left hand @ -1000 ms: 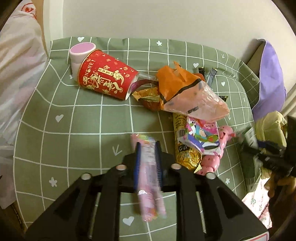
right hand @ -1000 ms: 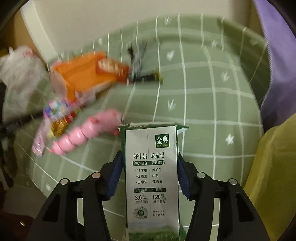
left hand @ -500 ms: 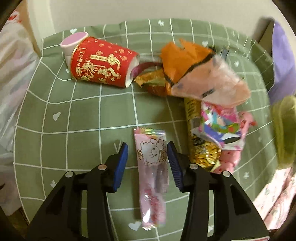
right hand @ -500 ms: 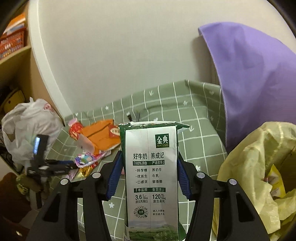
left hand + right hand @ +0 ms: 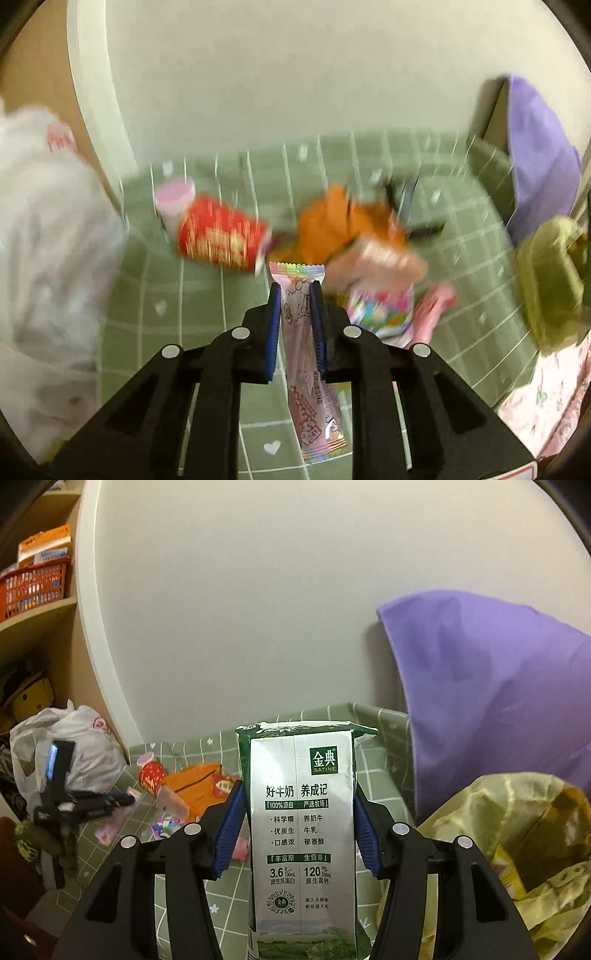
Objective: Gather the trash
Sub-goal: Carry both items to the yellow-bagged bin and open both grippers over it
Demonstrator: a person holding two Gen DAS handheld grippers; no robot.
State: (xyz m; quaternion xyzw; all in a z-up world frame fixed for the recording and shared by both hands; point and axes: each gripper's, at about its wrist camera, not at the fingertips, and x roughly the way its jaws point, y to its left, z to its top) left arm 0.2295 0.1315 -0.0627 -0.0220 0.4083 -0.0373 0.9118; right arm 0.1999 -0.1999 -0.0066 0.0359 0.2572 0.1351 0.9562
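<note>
Two grippers work over a green grid-patterned cloth (image 5: 207,306) by a white wall. The left gripper (image 5: 295,291), jaws closing, pinches a pink snack wrapper (image 5: 300,332). The right gripper (image 5: 297,808), jaws wide, clamps a "SATINE" milk carton (image 5: 301,834) beside a yellow trash bag (image 5: 517,812).

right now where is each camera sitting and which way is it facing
Left wrist: sits behind the left gripper, looking down over its fingers, closing on a pink snack wrapper, toward the green checked cloth and blurred litter.
Right wrist: sits behind the right gripper, which clamps a milk carton, facing the wall, with the yellow trash bag at right.
Shared: both show the cloth, red cup, orange bag and purple cloth; the right view also catches the left gripper.
</note>
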